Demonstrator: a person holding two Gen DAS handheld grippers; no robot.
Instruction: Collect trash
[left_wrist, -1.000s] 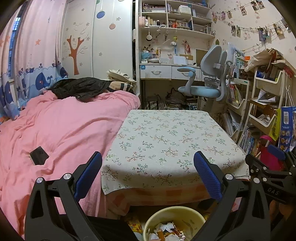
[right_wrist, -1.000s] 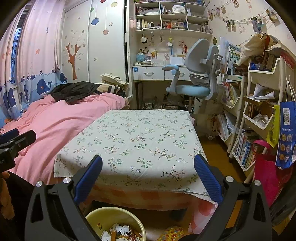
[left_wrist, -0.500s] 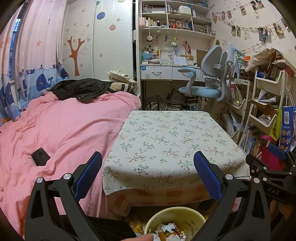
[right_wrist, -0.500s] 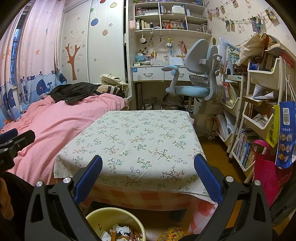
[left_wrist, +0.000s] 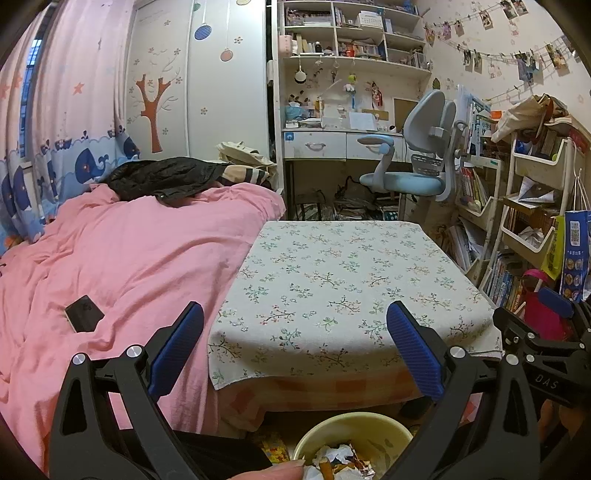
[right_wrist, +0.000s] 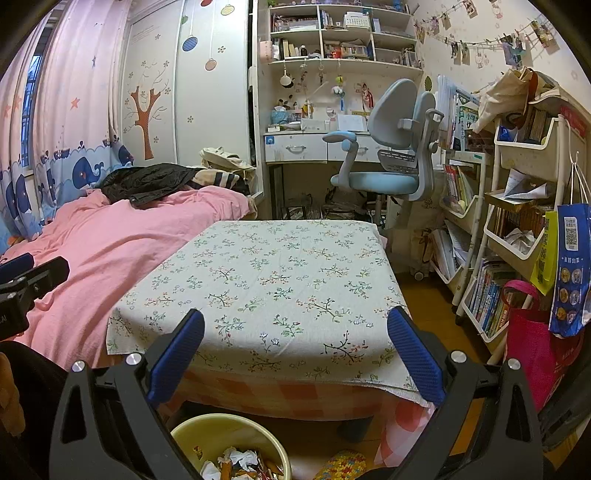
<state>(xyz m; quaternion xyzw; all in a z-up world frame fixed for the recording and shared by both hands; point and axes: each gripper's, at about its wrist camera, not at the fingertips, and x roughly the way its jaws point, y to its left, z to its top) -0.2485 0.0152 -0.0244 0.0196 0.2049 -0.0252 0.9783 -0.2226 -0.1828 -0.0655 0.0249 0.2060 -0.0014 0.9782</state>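
Two handheld grippers with black frames and blue ribbed finger pads are in view: the left gripper (left_wrist: 294, 349) and the right gripper (right_wrist: 295, 354). Each stands with its jaws spread wide and nothing between them.

One round pale-yellow plastic waste bin (left_wrist: 384, 434) sits on the floor just in front of the near edge of the one low table covered in a white floral cloth (left_wrist: 343, 280). The bin holds a heap of crumpled white paper and coloured wrapper scraps (left_wrist: 340, 459) (the pieces are too jumbled to count).

In the left wrist view the bin lies below and between the two pads, nearer the right-hand one. In the right wrist view the same bin (right_wrist: 207, 430) sits low, under the left-hand pad, with its trash (right_wrist: 240, 461) well beneath the jaws, touching neither.

A fingertip (left_wrist: 273, 472) shows at the bottom edge, just beside the bin's rim.

One pink quilted bed (left_wrist: 110, 258) runs along the table's left side, with one small black flat device (left_wrist: 84, 313) lying on it.
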